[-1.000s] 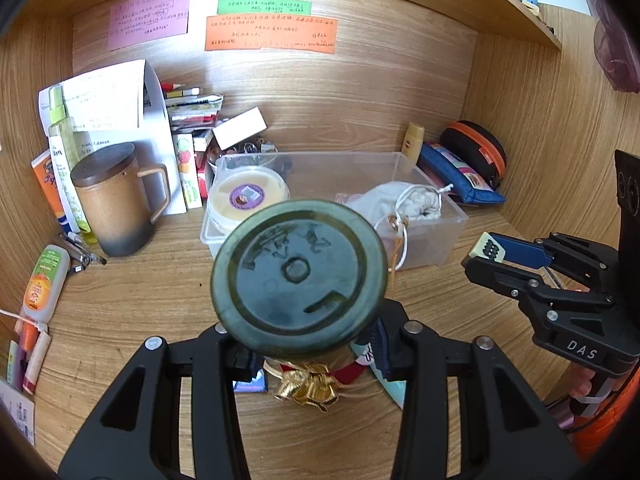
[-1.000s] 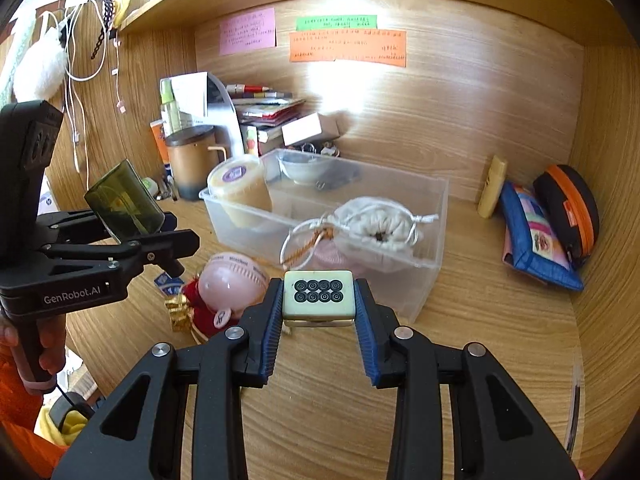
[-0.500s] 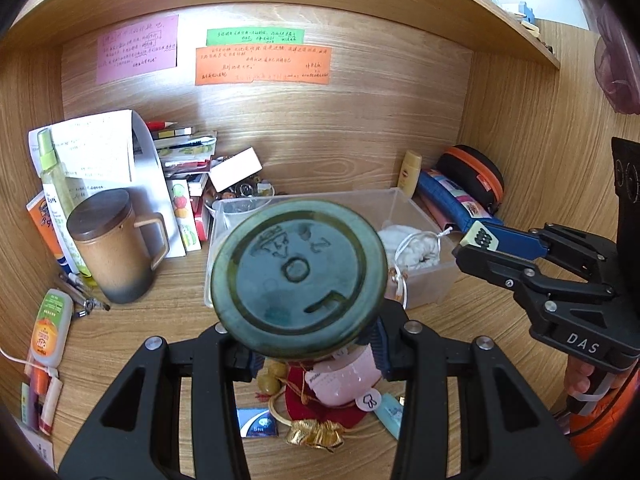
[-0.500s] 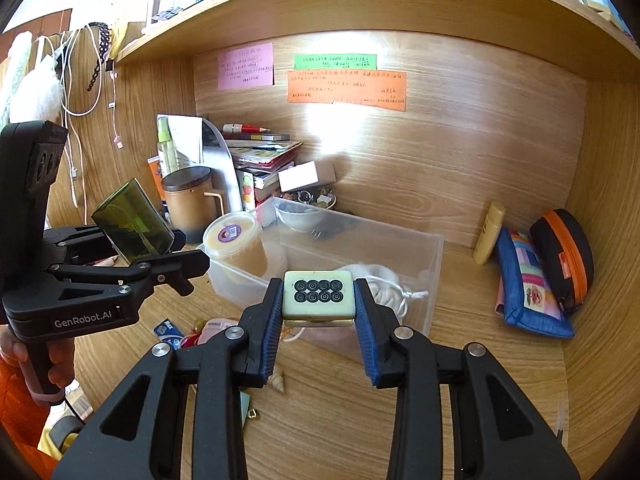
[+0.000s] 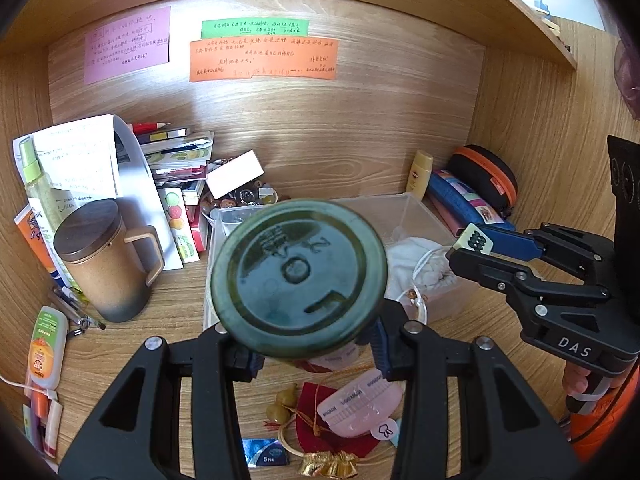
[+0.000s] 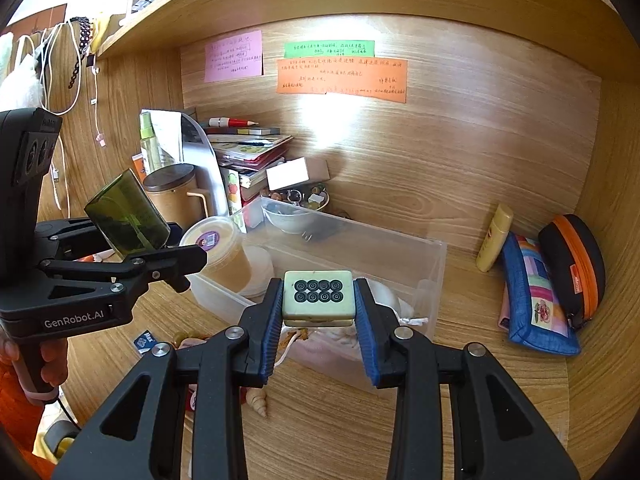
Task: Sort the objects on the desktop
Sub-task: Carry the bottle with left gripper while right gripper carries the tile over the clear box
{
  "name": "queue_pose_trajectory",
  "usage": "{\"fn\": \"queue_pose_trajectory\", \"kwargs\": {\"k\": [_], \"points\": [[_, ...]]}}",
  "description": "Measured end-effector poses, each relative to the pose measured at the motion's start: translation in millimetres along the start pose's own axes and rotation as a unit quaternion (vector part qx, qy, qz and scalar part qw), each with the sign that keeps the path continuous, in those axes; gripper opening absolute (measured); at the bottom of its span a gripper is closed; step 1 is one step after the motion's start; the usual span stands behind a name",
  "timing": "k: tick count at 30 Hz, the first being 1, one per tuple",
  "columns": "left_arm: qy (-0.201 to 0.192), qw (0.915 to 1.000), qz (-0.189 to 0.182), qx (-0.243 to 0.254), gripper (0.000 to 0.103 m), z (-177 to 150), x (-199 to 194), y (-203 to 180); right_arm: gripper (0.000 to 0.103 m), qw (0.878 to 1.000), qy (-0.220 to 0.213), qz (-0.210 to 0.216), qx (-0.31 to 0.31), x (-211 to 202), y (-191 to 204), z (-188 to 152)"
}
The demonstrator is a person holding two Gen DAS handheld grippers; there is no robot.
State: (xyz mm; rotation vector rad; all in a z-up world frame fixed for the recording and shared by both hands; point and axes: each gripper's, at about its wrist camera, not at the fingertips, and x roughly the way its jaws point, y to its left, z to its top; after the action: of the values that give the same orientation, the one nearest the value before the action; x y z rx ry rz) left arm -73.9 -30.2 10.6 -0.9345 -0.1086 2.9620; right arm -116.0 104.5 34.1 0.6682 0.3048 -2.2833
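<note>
A: Where do things stand with the sorting?

B: Both hands are loaded. The left gripper [image 5: 316, 344] is clamped on a dark green glass jar [image 5: 299, 278], held in the air on the near side of the clear plastic bin [image 6: 434, 264], its base turned toward the camera. The right gripper [image 6: 319, 320] is clamped on a pale green mahjong tile [image 6: 319, 294], hanging over the bin's near wall.

A: So the step in hand is carrying?

B: I'd judge so: two items lifted, neither set down yet. The bin already holds a white drawstring pouch [image 5: 416, 256] and a lidded tub [image 6: 218, 246].

A: And next?

B: Probably bring the tile lower over a bare part of the bin, beside the pouch, then part the fingers. The jar needs turning upright before release, with room left for the other gripper. Loose trinkets lie on the table [image 6: 472, 392] in front of the bin.
</note>
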Motion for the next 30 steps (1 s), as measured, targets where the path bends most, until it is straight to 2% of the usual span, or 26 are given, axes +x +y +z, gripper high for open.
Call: {"fn": "queue_pose_trajectory", "kwargs": {"k": [18, 30], "points": [[0.035, 0.9993, -0.010, -0.007, 0.042, 15.8, 49.2, 7.8, 0.031, 1.000, 0.014, 0.000, 0.007, 31.0, -16.2, 14.1], [0.037, 0.9991, -0.015, 0.013, 0.042, 27.3, 66.9, -1.4, 0.031, 0.999, 0.033, 0.008, 0.000, 51.9, -19.2, 16.0]]}}
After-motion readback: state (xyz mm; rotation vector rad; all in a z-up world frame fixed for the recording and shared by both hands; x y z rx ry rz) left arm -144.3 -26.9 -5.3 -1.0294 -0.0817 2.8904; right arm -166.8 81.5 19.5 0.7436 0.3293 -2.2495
